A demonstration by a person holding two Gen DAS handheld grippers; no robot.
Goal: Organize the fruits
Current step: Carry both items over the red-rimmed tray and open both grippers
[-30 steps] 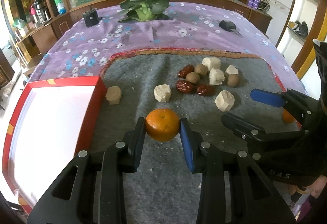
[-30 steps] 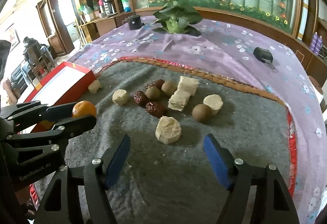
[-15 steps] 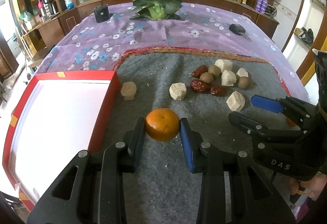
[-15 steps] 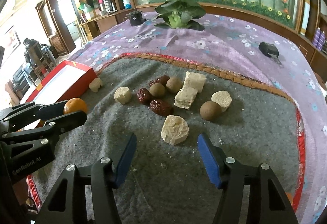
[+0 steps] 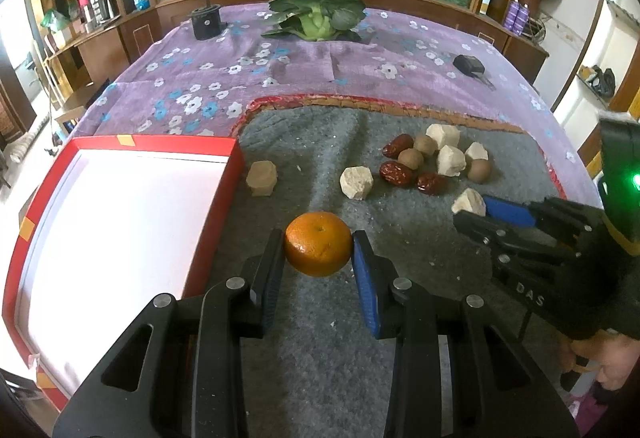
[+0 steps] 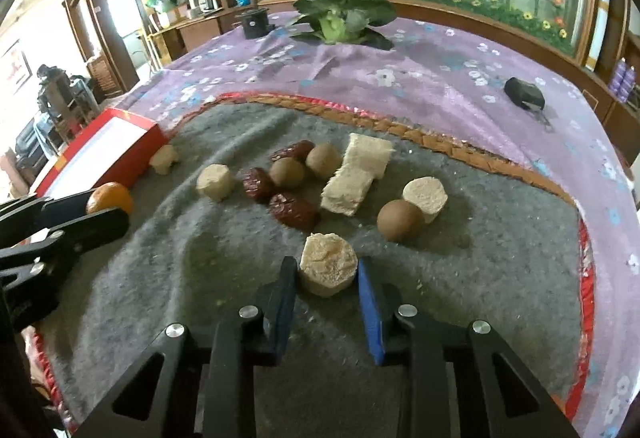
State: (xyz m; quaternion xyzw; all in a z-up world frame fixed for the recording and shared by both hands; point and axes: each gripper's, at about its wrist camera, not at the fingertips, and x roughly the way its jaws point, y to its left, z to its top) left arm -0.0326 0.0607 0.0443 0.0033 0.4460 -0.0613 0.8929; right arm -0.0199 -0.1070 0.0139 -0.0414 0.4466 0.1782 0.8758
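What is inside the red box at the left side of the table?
The red box shows only a bare white floor in the left wrist view; no fruit lies in the part seen. Its nearest corner runs out of the picture, so that part cannot be checked. The orange is outside it, between the left jaws.

Red tray [image 5: 236, 158] cut off at the left edge, orange [image 6: 110, 197] partly hidden behind the left gripper [image 6: 100, 214], black object [image 6: 524, 94] on the tablecloth too small to identify
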